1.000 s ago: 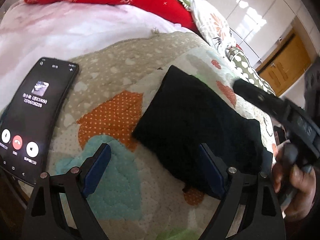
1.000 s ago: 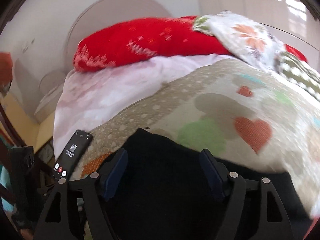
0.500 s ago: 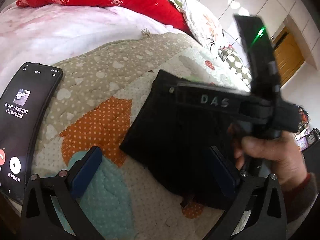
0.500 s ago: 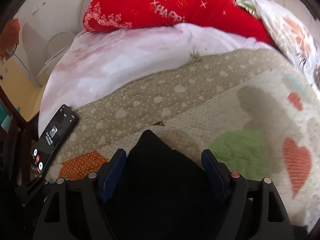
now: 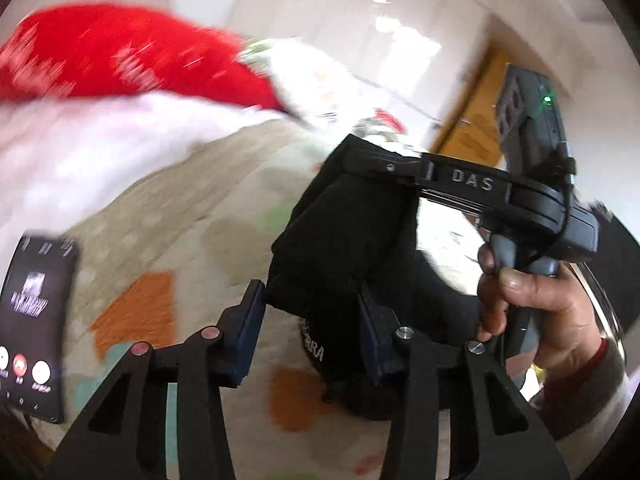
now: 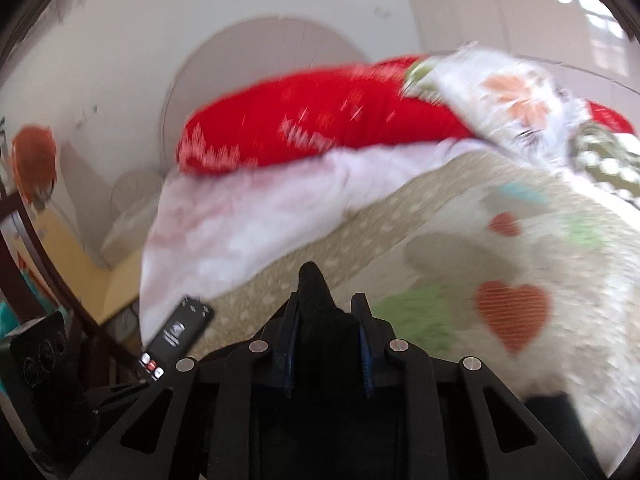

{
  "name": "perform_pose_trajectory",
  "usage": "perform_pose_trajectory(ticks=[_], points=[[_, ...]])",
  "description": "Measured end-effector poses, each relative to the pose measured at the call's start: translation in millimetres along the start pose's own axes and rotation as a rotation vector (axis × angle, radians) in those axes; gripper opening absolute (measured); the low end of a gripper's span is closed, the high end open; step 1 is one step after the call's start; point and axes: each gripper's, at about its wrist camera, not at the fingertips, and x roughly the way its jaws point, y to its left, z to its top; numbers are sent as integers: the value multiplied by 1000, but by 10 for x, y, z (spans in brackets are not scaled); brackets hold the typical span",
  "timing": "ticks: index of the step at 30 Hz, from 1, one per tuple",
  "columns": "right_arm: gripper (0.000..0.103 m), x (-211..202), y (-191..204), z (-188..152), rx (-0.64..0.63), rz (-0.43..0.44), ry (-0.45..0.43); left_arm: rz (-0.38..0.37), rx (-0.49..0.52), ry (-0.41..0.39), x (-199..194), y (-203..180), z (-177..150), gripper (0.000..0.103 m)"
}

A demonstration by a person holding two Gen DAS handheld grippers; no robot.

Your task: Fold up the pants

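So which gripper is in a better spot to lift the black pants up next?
Probably the right gripper: its closing jaws already pinch a bunched peak of the black pants. The left gripper is closing too, with cloth between its jaws, but whether it grips is unclear.

home bedroom, bed with heart-patterned quilt [image 6: 500, 280], red pillow [image 6: 320, 116], rounded headboard [image 6: 260, 48], wooden door [image 5: 472, 120]

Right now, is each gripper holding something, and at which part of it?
Both are closing on the black pants. The right gripper pinches a bunched edge. The left gripper has the lower edge of the folded fabric between its fingers.
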Motion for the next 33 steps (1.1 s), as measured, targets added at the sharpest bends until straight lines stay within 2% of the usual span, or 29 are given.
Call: perform_pose_trajectory(ticks=[4, 6, 8, 10, 11, 12, 14, 15, 16, 17, 18, 19, 20, 22, 23, 26, 32, 33], points=[[20, -701, -333, -179, 91, -68, -114, -113, 122, -12, 5, -587, 53, 42], [20, -973, -598, -345, 167, -108, -136, -167, 179, 6, 41, -857, 3, 42], [20, -1186, -877, -568, 245, -198, -141, -219, 249, 46, 184, -1144, -123, 42], [25, -1353, -1127, -777, 331, -304, -149, -263, 307, 129, 374, -1352, -289, 42], [26, -1410, -1237, -863, 378, -334, -142, -306, 328, 201, 476, -1421, -381, 42], [30, -1498, -1344, -967, 441, -359, -135, -324, 339, 240, 517, -1440, -439, 43], [37, -1608, -1376, -1060, 478, -360, -142, -335, 375, 287, 512, -1449, -504, 45], [44, -1663, -1320, -1101, 475, -350, -146, -345, 387, 277, 460, -1406, -489, 51], [55, -1687, -1274, -1120, 470, -345, -143, -358, 383, 258, 394, -1346, -442, 57], [61, -1710, -1227, -1146, 466, -338, -143, -370, 362, 229, 313, -1272, -358, 70], [70, -1737, -1171, -1178, 464, -327, -151, -376, 335, 193, 270, -1181, -262, 77], [75, -1744, -1122, -1206, 469, -310, -158, -377, 304, 145, 205, -1075, -142, 79], [77, -1740, -1087, -1235, 481, -285, -156, -373, 292, 110, 168, -1026, -76, 84], [80, -1712, -1060, -1281, 517, -236, -147, -371, 295, 63, 108, -946, -5, 84], [82, -1691, -1062, -1302, 527, -237, -136, -359, 295, 52, 125, -927, -12, 84], [84, -1595, -1057, -1384, 540, -297, -63, -332, 275, 90, 269, -843, -82, 84], [83, -1319, -1053, -1605, 556, -305, 30, -266, 196, 147, 455, -608, -171, 84], [77, -1265, -1051, -1622, 548, -305, 44, -266, 187, 150, 464, -585, -189, 84]])
